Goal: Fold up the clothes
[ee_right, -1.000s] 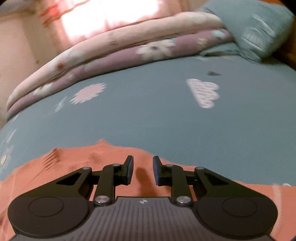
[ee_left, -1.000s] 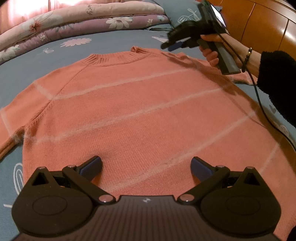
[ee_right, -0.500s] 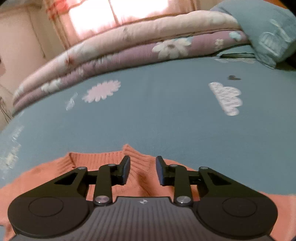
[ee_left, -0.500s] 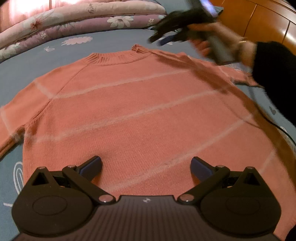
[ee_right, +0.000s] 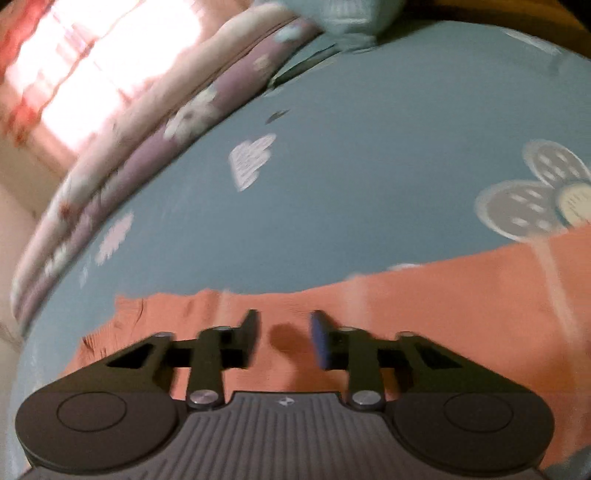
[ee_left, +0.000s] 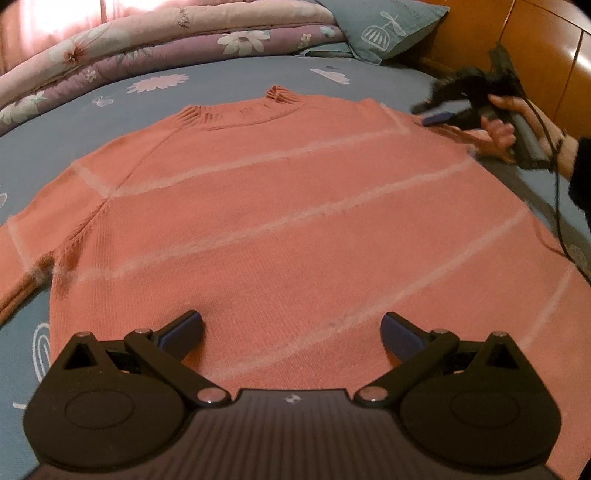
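- A salmon-pink knitted sweater (ee_left: 295, 221) with pale thin stripes is laid flat on a blue-grey bedsheet (ee_left: 229, 79); its ribbed collar (ee_left: 236, 112) is pointed toward 12 o'clock in the left wrist view, and one sleeve (ee_left: 22, 251) is spread out toward 9 o'clock.
- The left gripper (ee_left: 291, 330) is held low over the hem end of the sweater, pitched steeply downward; its jaws are spread wide and nothing is caught between them.
- The right gripper (ee_right: 282, 338) is seen at 2 o'clock in the left wrist view, over the sweater's shoulder edge, tilted down and rolled to one side so that the bed appears slanted in its own view.
- Its jaws have just been closing and are left with a narrow gap; only sweater fabric lying below is seen through that gap, and no pinch on it is shown.
- The right hand (ee_left: 506, 122) is wrapped around the gripper's handle, a dark sleeve (ee_left: 581, 173) is seen behind the wrist, and a black cable (ee_left: 557, 206) is trailed down across the sheet.
- Folded floral quilts (ee_left: 155, 40) are stacked at 11 o'clock, a blue-grey pillow (ee_left: 384, 26) at 1 o'clock, and a wooden headboard (ee_left: 546, 48) at 2 o'clock.
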The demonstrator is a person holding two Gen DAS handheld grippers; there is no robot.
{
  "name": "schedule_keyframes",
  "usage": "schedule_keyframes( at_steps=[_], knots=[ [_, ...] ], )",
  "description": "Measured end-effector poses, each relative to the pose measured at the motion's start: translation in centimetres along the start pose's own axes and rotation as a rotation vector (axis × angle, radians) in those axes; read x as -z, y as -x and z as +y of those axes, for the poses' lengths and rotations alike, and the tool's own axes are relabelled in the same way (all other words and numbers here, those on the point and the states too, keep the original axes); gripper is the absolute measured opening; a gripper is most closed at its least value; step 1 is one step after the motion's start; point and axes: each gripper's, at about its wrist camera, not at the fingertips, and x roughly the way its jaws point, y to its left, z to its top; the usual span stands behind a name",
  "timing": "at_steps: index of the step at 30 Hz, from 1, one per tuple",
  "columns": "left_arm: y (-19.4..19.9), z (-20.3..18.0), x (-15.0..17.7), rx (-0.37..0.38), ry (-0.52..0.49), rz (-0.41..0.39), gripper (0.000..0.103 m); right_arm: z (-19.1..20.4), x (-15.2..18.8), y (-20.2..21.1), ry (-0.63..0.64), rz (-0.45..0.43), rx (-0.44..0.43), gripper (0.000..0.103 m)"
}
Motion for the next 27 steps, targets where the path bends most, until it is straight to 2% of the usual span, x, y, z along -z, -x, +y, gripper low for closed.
schedule_keyframes(
  at_steps=[2,4,6,8,11,13,14,15,18,22,25,26,27],
  knots=[
    [0.1,0.4,0.0,0.015,0.007,-0.002,0.102,-1.9,-0.1,2.0,-0.027,-0.043,0.035,0.032],
    [0.1,0.7,-0.1,0.026,0.019,-0.004,0.102,-3.7,-0.2,5.3,-0.04,-0.102,0.026,0.045],
    [0.1,0.9,-0.1,0.031,0.027,-0.002,0.102,-5.9,-0.1,9.2,-0.063,-0.196,0.039,0.052],
    [0.1,0.9,-0.2,0.03,0.032,-0.001,0.102,-8.5,-0.1,13.0,-0.105,-0.295,0.089,0.053],
    [0.2,0.8,-0.1,0.024,0.031,0.001,0.102,-13.1,0.3,17.3,-0.195,-0.414,0.255,0.062],
    [0.0,0.6,-0.2,0.018,0.027,0.002,0.102,-15.9,1.1,18.9,-0.261,-0.453,0.358,0.065],
    [0.0,0.6,-0.2,0.015,0.024,0.002,0.102,-17.2,1.6,19.3,-0.294,-0.46,0.378,0.065],
    [-0.1,0.5,-0.2,0.012,0.02,0.003,0.102,-18.4,2.1,19.5,-0.325,-0.462,0.385,0.065],
    [-0.2,0.4,-0.2,0.004,0.007,0.003,0.102,-21.4,3.1,18.5,-0.42,-0.45,0.332,0.065],
    [-0.2,0.4,-0.2,0.0,-0.001,0.003,0.102,-22.8,2.7,17.2,-0.468,-0.498,0.244,0.065],
    [-0.3,0.4,-0.2,0.001,-0.004,0.0,0.102,-22.7,1.6,16.2,-0.451,-0.49,0.255,0.064],
    [-0.3,0.5,-0.1,0.002,-0.007,-0.002,0.102,-22.5,1.4,16.0,-0.444,-0.483,0.259,0.062],
    [-0.3,0.5,-0.1,0.003,-0.009,-0.003,0.102,-22.3,1.1,15.9,-0.44,-0.477,0.254,0.054]
  ],
)
